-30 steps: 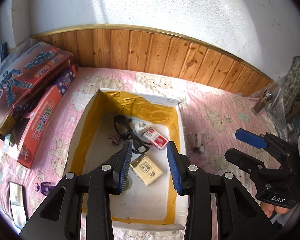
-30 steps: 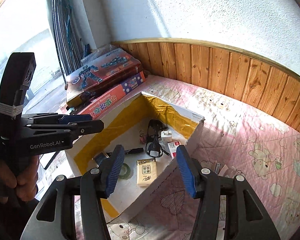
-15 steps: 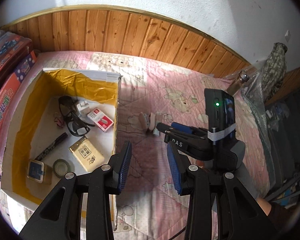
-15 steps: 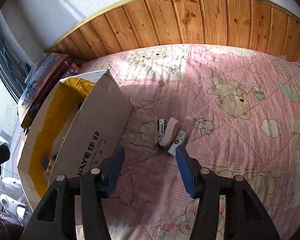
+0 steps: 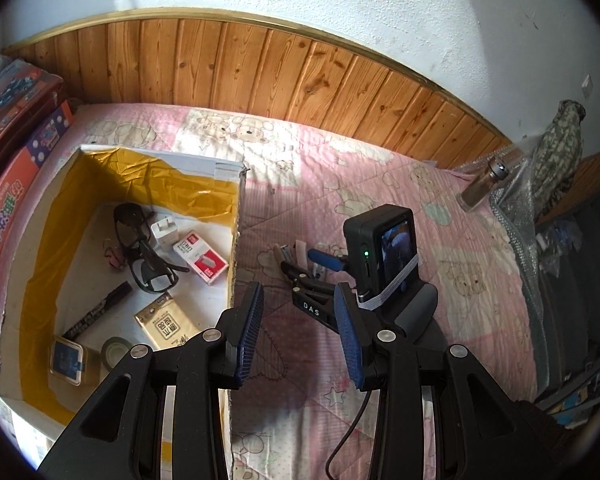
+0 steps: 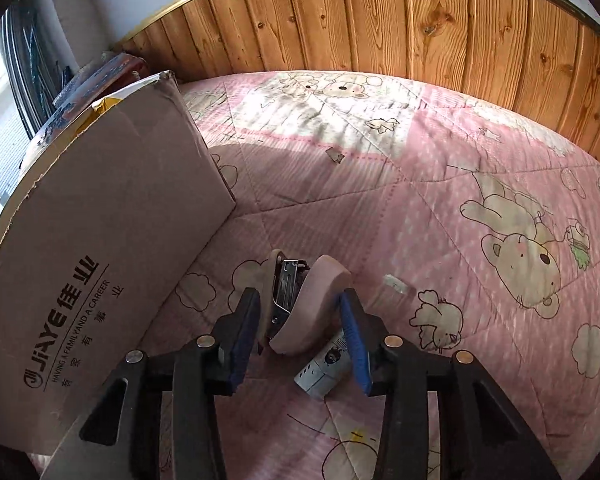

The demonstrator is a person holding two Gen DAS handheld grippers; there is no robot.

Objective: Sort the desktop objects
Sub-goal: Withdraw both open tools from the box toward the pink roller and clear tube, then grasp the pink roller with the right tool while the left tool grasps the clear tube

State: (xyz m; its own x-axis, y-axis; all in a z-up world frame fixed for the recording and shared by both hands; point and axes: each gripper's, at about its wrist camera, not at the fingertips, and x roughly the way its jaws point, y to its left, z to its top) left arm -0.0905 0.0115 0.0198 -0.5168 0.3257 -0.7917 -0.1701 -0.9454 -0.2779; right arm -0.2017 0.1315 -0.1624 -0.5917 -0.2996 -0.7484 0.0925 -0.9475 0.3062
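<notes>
I've got the right tongs (image 6: 298, 332) down over the stapler (image 6: 300, 304), which lies on the pink quilt (image 6: 440, 208) just beside the cardboard box (image 6: 100, 240), w/ a small printed packet (image 6: 326, 364) touching it on the near side. Stapler sits between the pads, opened in a V: pink plastic shells either side, bare metal magazine in the middle. Left pad looks on the left shell, right pad at the edge of the right one, so I read it as gripped, jaws at mid width.

Handling, my guess: stiff, a bit heavy for its size bc of the metal core; plastic is smooth and curved, so it could slip or twist. The hinge is the snag: squeezing the two shells may just fold it shut and loosen the hold. Better to take it across the body near the hinge end, not the open tips.

Pose: right tongs pitch steeply down at the quilt, approx level across. Left tongs (image 5: 298, 336) are half open, nothing in them, angled down over the quilt by the box wall. Box already has glasses (image 5: 144, 248), charger (image 5: 165, 232), marker (image 5: 98, 312), tape (image 5: 114, 350) etc.
</notes>
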